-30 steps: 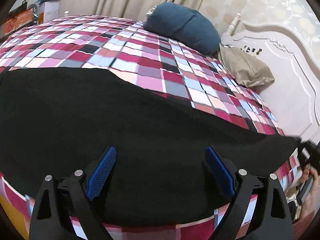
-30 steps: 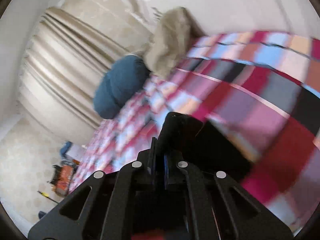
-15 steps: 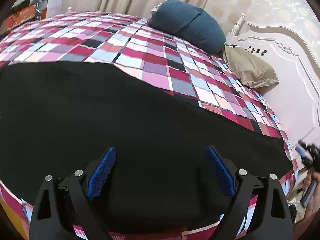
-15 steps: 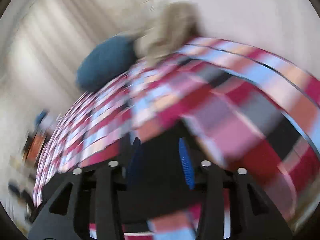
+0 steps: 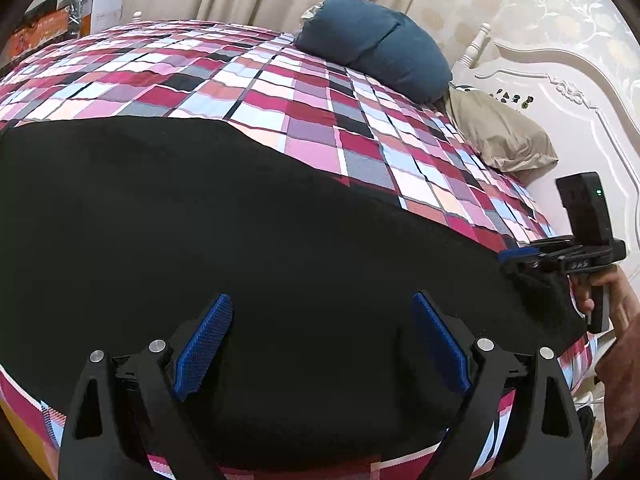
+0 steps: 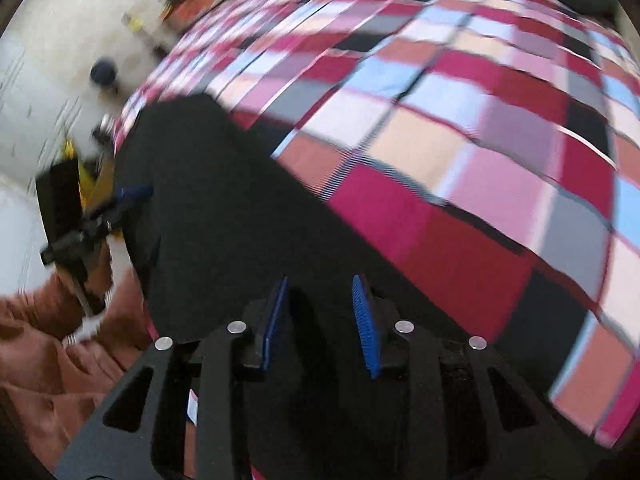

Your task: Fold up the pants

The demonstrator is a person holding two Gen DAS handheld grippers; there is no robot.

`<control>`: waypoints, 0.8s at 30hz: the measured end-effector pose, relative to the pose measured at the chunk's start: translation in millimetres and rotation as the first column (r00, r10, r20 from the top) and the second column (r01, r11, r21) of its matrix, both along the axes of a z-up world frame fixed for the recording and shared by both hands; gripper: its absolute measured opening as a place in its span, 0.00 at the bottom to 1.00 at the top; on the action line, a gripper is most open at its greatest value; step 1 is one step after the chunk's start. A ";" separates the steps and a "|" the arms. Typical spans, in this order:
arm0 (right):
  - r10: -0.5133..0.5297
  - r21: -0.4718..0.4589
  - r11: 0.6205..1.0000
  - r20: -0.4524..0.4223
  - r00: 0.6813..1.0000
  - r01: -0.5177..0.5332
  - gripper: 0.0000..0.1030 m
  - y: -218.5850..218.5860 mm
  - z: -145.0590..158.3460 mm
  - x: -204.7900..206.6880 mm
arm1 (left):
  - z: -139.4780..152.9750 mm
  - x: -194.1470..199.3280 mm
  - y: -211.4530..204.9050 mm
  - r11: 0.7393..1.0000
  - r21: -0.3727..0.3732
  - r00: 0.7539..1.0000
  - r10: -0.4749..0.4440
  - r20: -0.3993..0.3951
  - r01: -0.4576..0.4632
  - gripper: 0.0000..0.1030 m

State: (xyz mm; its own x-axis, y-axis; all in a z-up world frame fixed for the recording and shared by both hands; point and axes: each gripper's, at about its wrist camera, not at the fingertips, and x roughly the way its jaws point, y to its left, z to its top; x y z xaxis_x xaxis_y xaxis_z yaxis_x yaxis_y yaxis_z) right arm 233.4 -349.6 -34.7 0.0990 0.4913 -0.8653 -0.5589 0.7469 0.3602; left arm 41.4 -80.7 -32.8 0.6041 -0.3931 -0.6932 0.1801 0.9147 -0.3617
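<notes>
Black pants lie spread flat across the checked bed cover, along the near edge of the bed. My left gripper hangs open over their near part, its blue pads wide apart with nothing between them. My right gripper is at the pants' right end, held by a hand. In the blurred right wrist view that gripper points down over the pants. Its jaws are closing, with a gap still between the pads and no cloth pinched. The left gripper shows at the far end.
A blue pillow and a beige pillow lie by the white headboard. Curtains and boxes stand beyond the bed. A rust-coloured sleeve is at the lower left of the right wrist view.
My right gripper let go of the black cloth, opened, rolled and swung across to the pants' right end, coming further into the left wrist view. The left gripper stayed put.
</notes>
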 end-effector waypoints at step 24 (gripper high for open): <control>-0.067 -0.211 0.973 0.134 0.989 0.094 0.05 20.2 20.0 15.3 | 6.6 18.8 -0.7 1.000 -0.021 1.000 0.022 0.008 -0.022 0.87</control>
